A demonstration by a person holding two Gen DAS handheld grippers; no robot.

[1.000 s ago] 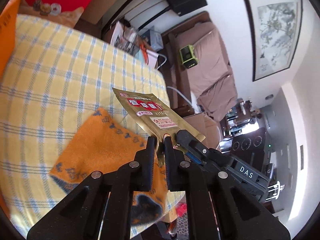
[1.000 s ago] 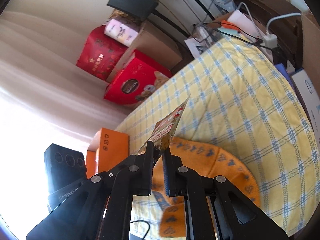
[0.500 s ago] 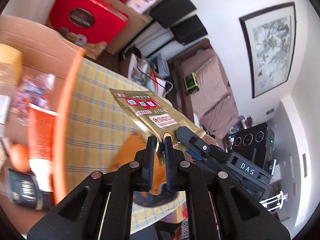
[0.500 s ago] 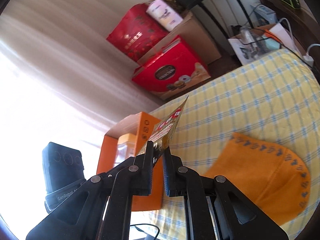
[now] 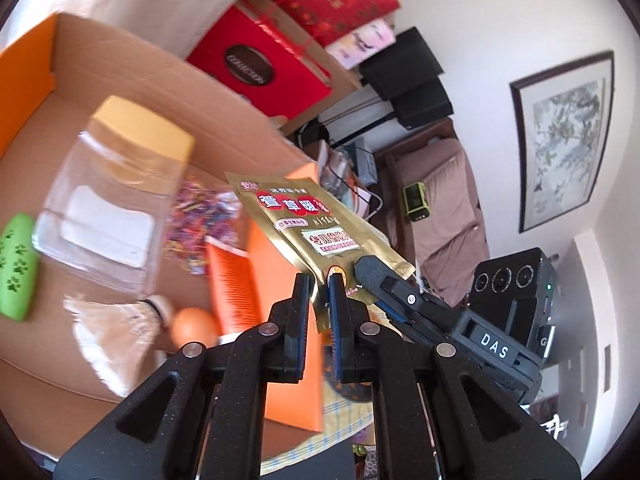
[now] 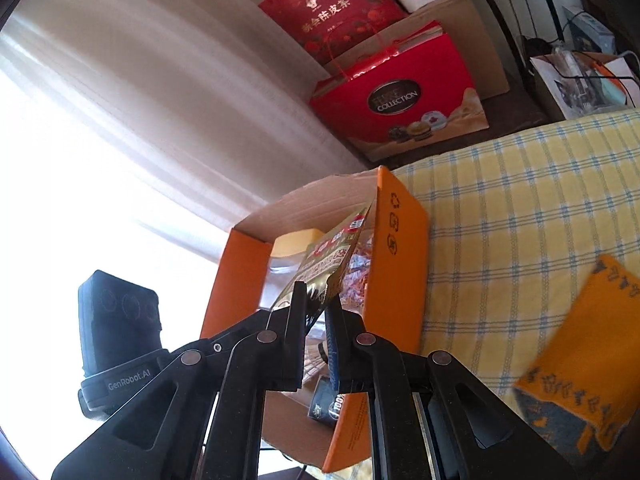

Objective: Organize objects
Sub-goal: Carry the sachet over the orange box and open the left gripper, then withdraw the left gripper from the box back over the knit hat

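Both tongs have carried the gold pouch [image 5: 316, 232] off the checked cloth [image 6: 520, 208]; now it's over the open orange box [image 6: 400, 240], so prob. the drop-in is next. Left gripper [image 5: 319, 286] and right gripper [image 6: 316, 294] both clamped on the pouch's bottom edge, pouch sticking up frame-center, box contents behind it to the left.

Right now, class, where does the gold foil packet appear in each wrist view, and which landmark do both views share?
Left wrist: the gold foil packet sits at centre, face-on, above the left gripper.
Right wrist: centre, seen nearly edge-on, above the right gripper.
Shared landmark: the orange cardboard box.
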